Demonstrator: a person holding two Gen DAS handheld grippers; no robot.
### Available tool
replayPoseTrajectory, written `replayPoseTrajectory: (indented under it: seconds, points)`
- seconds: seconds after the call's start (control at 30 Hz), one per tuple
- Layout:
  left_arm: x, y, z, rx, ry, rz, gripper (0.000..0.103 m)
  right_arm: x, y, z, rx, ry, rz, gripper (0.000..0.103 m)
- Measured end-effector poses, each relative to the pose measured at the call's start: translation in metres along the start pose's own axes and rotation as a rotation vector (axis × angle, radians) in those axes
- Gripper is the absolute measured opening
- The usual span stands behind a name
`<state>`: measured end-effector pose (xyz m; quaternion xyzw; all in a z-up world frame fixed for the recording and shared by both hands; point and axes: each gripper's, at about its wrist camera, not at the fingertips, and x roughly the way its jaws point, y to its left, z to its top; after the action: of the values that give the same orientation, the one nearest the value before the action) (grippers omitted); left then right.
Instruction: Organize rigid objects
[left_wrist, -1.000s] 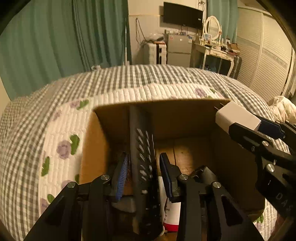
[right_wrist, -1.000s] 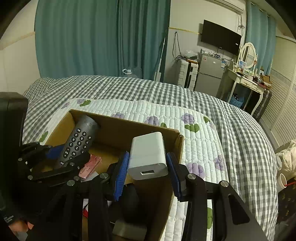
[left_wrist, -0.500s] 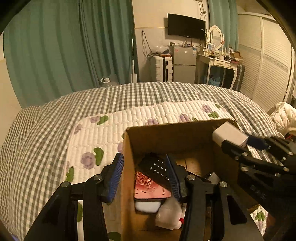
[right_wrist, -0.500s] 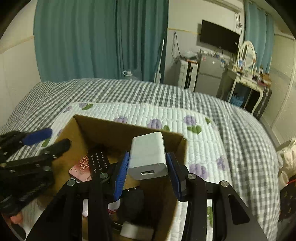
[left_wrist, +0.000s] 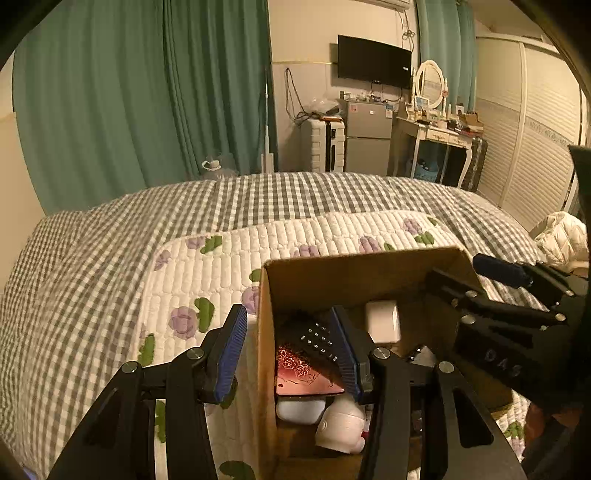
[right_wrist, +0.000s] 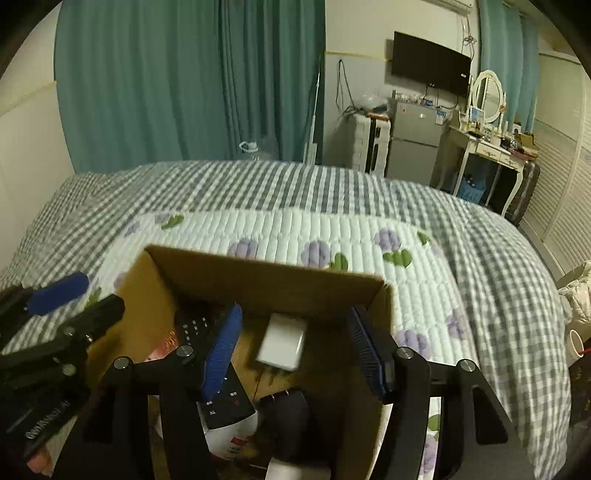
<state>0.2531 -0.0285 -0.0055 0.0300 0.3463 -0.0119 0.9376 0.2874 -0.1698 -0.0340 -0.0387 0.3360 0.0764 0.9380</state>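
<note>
An open cardboard box (left_wrist: 354, 269) (right_wrist: 266, 273) sits on a quilted floral mat on the bed. Inside lie a black remote (left_wrist: 319, 338) (right_wrist: 225, 398), a red patterned card (left_wrist: 303, 374), a white bottle (left_wrist: 341, 424) and a dark adapter (right_wrist: 284, 410). A white charger block (right_wrist: 282, 341) (left_wrist: 382, 320) is loose in the box, blurred, below my right gripper (right_wrist: 295, 349), which is open and empty above the box. My left gripper (left_wrist: 290, 352) is open and empty, straddling the box's left wall. The right gripper also shows in the left wrist view (left_wrist: 476, 280).
The bed has a grey checked cover (left_wrist: 92, 266) around the white floral mat (left_wrist: 207, 280). Teal curtains, a small fridge (left_wrist: 367, 136), a dressing table (left_wrist: 436, 136) and a wall TV stand beyond the bed. A white bundle (left_wrist: 561, 240) lies at the right.
My right gripper opened and let go of the white charger, which dropped into the box. My left gripper pulled back and left of the box after releasing the remote.
</note>
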Motion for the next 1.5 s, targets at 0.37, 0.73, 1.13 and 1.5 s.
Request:
replayPoseTrajectory:
  seconds: [0.37,0.73,1.13,1.5]
  points:
    - [-0.123,0.001,0.036,-0.018,-0.149,-0.01,0.049,-0.14,0.002,0.038,-0.037,-0.134,-0.083,0.059]
    - [-0.208,0.0,0.013,0.017,-0.233,-0.026,0.049,-0.256,0.006,0.01,0.003,-0.245,-0.09,0.06]
    - [-0.17,0.003,-0.051,-0.017,-0.239,0.016,0.066,-0.224,-0.009,-0.06,0.104,-0.316,-0.098,0.085]
    - [-0.144,0.008,-0.078,0.01,-0.257,0.036,0.103,-0.174,-0.015,-0.087,0.12,-0.289,-0.072,0.103]
